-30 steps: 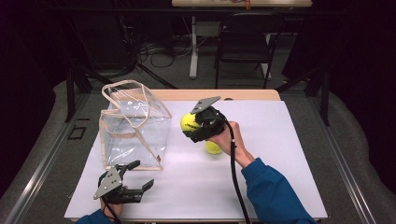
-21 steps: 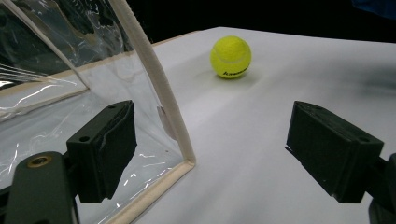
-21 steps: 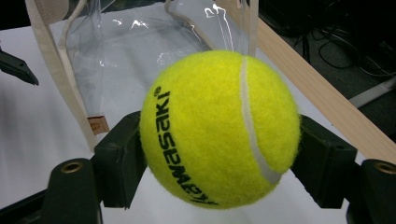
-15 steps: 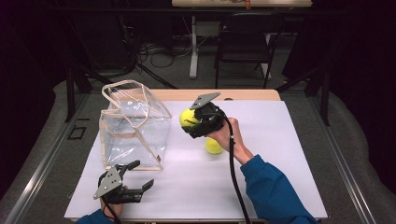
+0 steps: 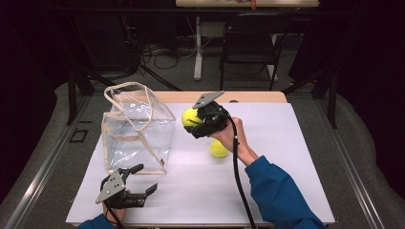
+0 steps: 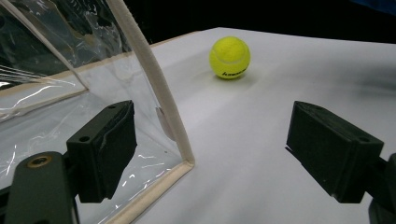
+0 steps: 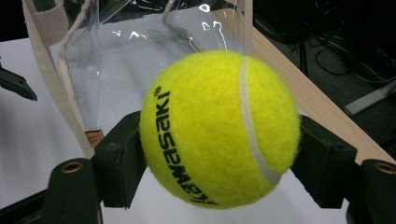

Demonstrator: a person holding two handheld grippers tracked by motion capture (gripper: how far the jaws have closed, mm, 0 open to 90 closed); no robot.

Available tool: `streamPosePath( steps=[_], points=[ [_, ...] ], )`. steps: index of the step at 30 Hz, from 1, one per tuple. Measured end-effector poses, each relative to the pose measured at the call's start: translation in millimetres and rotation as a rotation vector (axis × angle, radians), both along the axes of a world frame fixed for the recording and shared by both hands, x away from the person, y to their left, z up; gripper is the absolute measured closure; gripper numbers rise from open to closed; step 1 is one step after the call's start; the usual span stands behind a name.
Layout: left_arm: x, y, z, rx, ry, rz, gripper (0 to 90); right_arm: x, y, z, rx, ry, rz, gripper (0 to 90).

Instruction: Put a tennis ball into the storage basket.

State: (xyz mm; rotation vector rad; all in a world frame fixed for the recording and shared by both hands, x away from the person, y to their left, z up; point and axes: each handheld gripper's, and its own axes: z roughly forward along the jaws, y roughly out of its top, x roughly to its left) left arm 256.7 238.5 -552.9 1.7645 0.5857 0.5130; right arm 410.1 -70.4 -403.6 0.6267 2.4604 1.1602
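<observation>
- Looking from the high view, I see that the right tool has moved a little up and toward the clear bag compared with one second ago, and its jaws are clamped on a tennis ball. The ball is now in the air, just beside the bag's upper right edge but not yet over the opening. I judge that the carrying step is almost finished and the drop into the bag comes next.
- Also in the high view, a second tennis ball lies on the white surface, near the person's right hand and below the held ball. The left tool rests low near the front corner of the bag, in the same place as before, with its jaws apart and nothing between them.
- From the left gripper view, the jaws stand wide apart. The bag's cream-coloured edge rises just in front of the left jaw, and the second tennis ball sits farther away on the surface, well apart from this tool.
- From the right gripper view, the held tennis ball sits between both black pads, touching each. The clear bag stands directly behind it, near but not touching.
</observation>
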Motion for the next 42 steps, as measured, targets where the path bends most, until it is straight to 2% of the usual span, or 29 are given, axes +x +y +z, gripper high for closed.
streamPosePath(
  steps=[9,23,35,42],
  points=[
    [0.1,0.5,-0.3,-0.002,0.001,-0.008,15.8,3.0,4.8,2.5,-0.008,0.000,0.008,25.9],
    [-0.1,-0.7,-0.3,0.000,0.001,-0.014,15.8,5.5,11.0,13.2,0.017,-0.011,0.015,25.9],
    [-0.9,0.2,-0.1,0.000,-0.006,-0.004,15.8,6.5,19.2,18.2,0.004,-0.020,0.029,25.9],
    [-0.4,-0.7,0.0,-0.001,-0.007,-0.021,15.9,5.9,20.6,20.3,0.011,-0.027,0.031,25.9]
  ],
)
